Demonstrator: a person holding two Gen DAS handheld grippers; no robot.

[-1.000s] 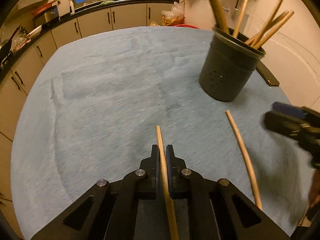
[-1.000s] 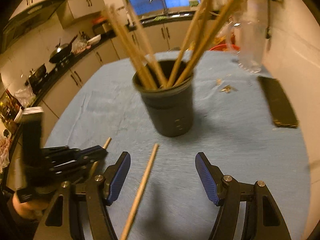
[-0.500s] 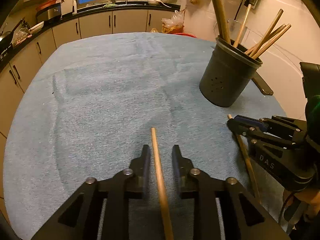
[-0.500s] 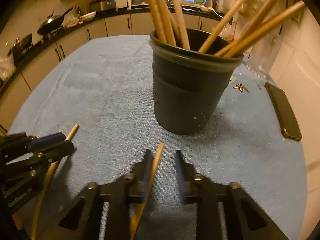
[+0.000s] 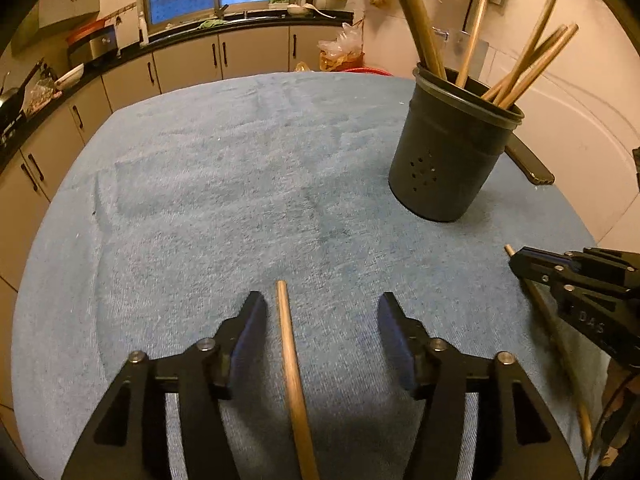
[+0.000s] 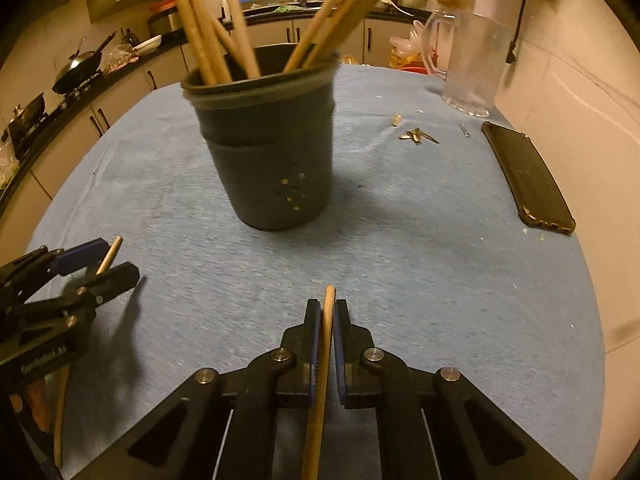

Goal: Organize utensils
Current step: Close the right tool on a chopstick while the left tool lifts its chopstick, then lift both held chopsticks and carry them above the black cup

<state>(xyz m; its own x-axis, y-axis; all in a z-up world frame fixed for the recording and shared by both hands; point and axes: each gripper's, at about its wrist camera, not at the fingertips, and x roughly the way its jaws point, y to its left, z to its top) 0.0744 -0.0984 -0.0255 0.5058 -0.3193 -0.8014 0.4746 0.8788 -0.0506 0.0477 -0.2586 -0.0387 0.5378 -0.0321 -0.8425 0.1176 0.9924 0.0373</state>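
Note:
A dark utensil holder (image 5: 452,156) with several wooden sticks stands on the blue cloth; it also shows in the right wrist view (image 6: 272,148). My left gripper (image 5: 320,316) is open, with a wooden stick (image 5: 290,364) lying on the cloth between its jaws, close to the left one. My right gripper (image 6: 327,316) is shut on a second wooden stick (image 6: 322,380). In the left wrist view the right gripper (image 5: 576,280) is at the right edge over that stick (image 5: 556,340). In the right wrist view the left gripper (image 6: 76,272) is at the left.
A black phone (image 6: 528,180) lies at the right of the cloth (image 5: 224,200), near a glass jug (image 6: 472,64). Small scraps (image 6: 416,136) lie behind the holder. Kitchen cabinets (image 5: 184,64) and a wall (image 5: 580,92) surround the table.
My left gripper has opened and let go of its stick, which now lies on the cloth. My right gripper has closed on the other stick.

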